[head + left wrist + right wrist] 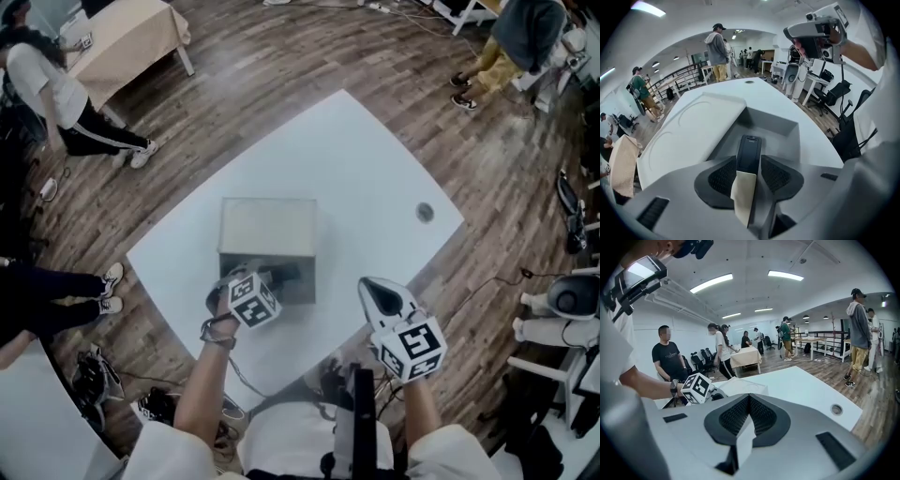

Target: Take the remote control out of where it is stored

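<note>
The grey box on the white table has its drawer already open. The remote control lies flat inside, in the gap between the parted jaws of the left gripper, which do not seem to press it, so I judge that grasping and lifting out remain. The right gripper has its jaws together on nothing, and no brand or label is readable, only patterns on the marker cubes.

White sleeves, dark wristband
</note>
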`<state>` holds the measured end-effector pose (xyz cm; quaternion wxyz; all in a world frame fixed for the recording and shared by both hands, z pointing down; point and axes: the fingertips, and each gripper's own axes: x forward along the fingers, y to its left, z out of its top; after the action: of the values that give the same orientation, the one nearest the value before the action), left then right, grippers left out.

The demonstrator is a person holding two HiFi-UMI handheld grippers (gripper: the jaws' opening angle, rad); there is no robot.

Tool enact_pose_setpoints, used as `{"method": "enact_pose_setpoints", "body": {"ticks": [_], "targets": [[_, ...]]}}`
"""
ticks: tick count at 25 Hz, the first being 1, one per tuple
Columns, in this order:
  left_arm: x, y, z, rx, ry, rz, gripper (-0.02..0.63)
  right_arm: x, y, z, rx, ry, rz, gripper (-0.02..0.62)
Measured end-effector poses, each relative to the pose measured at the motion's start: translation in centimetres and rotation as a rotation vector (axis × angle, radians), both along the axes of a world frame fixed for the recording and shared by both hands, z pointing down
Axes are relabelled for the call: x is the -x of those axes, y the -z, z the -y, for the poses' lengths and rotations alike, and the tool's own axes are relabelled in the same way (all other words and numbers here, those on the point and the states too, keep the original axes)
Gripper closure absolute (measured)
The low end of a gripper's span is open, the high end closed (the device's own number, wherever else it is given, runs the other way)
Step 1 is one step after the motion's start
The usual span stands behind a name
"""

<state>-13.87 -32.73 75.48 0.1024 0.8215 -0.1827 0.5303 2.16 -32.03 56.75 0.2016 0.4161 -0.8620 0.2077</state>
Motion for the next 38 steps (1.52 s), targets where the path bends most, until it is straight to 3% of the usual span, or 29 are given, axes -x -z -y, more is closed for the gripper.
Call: {"method": "enact_pose_setpoints", "body": {"ticks": [10, 19, 28, 38], "targets": [[-0.7, -1.1, 0.3, 0.031, -0.072, 0.035, 0.408, -0.1, -1.0, 0.4, 0.025, -0.002, -0.012, 0.595], [-1.2, -2.1, 0.1, 0.033, -0.110, 0.085, 0.408, -1.0, -1.7, 0.7, 0.036, -0.009, -0.010, 0.595], [-1.1, -2.2, 0.0, 0.004, -0.130, 0.142, 0.413, -1.6, -1.0, 0.3, 0.021, -0.015, -0.005, 0.595], [-0.7, -0.8, -0.5, -0.088, -0.154, 0.221, 0.419, -3.5, 0.2, -1.6, -0.001, -0.020, -0.011, 0.595]]}}
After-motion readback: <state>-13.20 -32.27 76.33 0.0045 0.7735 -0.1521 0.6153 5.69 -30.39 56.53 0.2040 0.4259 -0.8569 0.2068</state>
